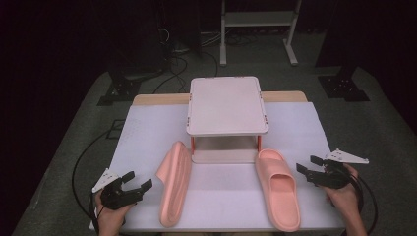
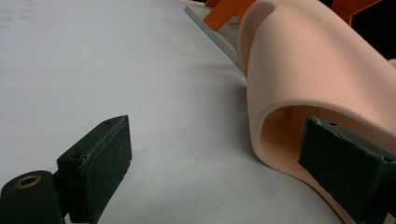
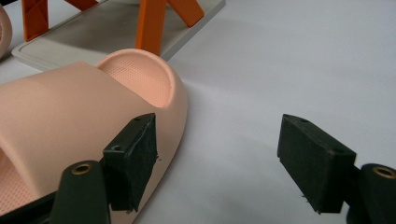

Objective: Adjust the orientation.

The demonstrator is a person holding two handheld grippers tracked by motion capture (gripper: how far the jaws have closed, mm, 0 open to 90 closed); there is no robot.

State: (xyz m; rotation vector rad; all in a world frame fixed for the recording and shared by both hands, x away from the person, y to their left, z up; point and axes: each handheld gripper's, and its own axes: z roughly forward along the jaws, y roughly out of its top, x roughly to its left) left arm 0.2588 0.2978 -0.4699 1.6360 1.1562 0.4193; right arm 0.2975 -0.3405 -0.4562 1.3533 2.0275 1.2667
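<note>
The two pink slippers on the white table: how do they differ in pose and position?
The left slipper lies tipped on its side, its edge up, so it looks narrow; the right slipper sits flat on its sole with the footbed facing up. The left slipper lies in front of the small rack's left leg, near the left gripper; the right slipper lies in front of its right leg, near the right gripper. Both are the same pink and point toward the rack.

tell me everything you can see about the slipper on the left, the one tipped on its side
The left slipper is a pale pink, one-piece slide that looks like soft moulded foam. It lies tipped on its edge on the white table cover, lengthwise front to back, its far end near the small rack's base. The open left gripper sits just beside it, not gripping.
</note>
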